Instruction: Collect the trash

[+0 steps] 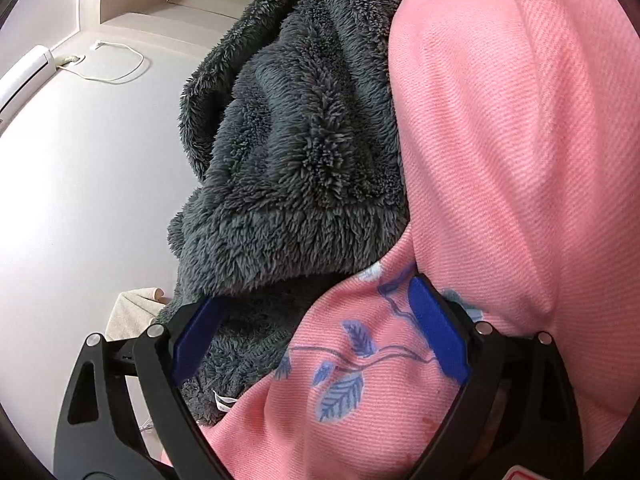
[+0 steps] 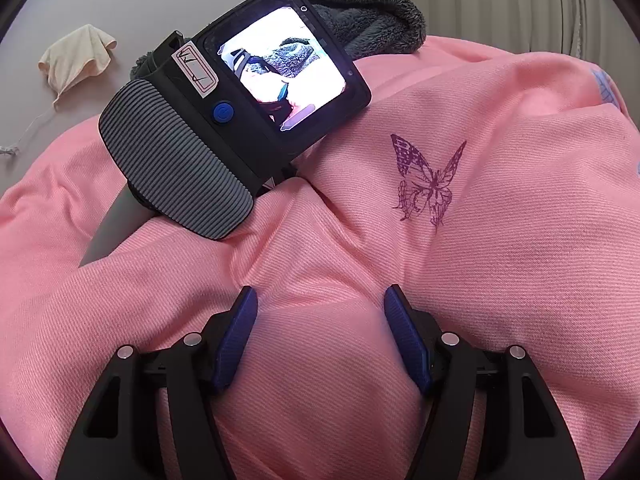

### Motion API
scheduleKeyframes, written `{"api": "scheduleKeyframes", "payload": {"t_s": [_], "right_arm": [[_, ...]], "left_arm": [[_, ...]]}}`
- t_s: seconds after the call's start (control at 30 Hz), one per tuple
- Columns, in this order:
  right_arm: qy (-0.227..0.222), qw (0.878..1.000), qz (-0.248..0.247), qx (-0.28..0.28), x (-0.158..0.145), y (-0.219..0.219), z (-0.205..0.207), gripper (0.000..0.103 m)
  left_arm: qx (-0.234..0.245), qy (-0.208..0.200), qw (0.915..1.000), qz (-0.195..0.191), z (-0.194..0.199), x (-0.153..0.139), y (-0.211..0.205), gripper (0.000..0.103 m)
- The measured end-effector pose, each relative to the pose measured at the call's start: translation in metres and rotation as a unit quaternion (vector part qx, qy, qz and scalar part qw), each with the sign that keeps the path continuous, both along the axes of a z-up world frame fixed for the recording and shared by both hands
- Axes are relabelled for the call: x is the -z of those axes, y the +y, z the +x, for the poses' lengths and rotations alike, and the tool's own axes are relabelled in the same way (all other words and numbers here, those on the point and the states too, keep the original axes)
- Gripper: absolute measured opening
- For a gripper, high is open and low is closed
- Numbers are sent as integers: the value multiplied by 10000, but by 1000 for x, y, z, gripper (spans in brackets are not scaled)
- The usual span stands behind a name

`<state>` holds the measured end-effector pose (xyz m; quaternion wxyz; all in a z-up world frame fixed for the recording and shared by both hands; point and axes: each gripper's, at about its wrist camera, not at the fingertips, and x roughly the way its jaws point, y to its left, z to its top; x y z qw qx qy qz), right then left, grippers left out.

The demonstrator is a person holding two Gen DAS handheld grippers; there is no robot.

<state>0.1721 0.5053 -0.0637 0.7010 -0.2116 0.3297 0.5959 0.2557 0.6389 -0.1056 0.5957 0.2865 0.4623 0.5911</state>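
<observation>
The left gripper (image 1: 316, 332) has its jaws apart. Between them lie a fold of the pink cloth (image 1: 500, 160) and the edge of the grey fluffy blanket (image 1: 288, 152). Both fabrics bulge up between the blue pads, but whether the pads press them I cannot tell. The pink cloth has a print of blue leaves (image 1: 340, 392) near this gripper. The blanket lies left of the pink cloth and partly on top of it.

The right gripper (image 2: 320, 336) also has its jaws apart, and a soft bump of the pink cloth (image 2: 520, 260) rises between them. A purple butterfly (image 2: 428, 180) is printed on the cloth, a little far and right of this gripper. In the right wrist view the body of the left gripper (image 2: 236, 116) rests on the pink cloth at the far left, with its lit screen turned to the camera. The grey fluffy blanket (image 2: 372, 16) shows just behind it.

No container can be seen in either view. As for trash, a crumpled cream rag (image 2: 76, 60) lies on the pale surface (image 2: 40, 140) at the far left, well apart from both grippers. A thin white thread (image 2: 24, 136) runs from it toward the near side. In the left wrist view a white cable (image 1: 116, 64) lies on the pale surface (image 1: 80, 200) at the far left.
</observation>
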Motion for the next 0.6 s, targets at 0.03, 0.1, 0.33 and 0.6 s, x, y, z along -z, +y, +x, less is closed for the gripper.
{"api": "scheduleKeyframes", "payload": {"t_s": [0.03,0.1,0.33,0.6], "right_arm": [[-1,10000,-1,2,0,0,0,63],[-1,10000,-2,2,0,0,0,63],[-3,10000,-2,4,0,0,0,63],[-3,10000,-2,5,0,0,0,63]], "left_arm": [[0,-1,10000,-1,1,0,1,87],[-3,-1,10000,1,-3,2,4,87],[-3,4,10000,5,5,3,7,87],[-6,11,10000,16,-2,3,3,87]]}}
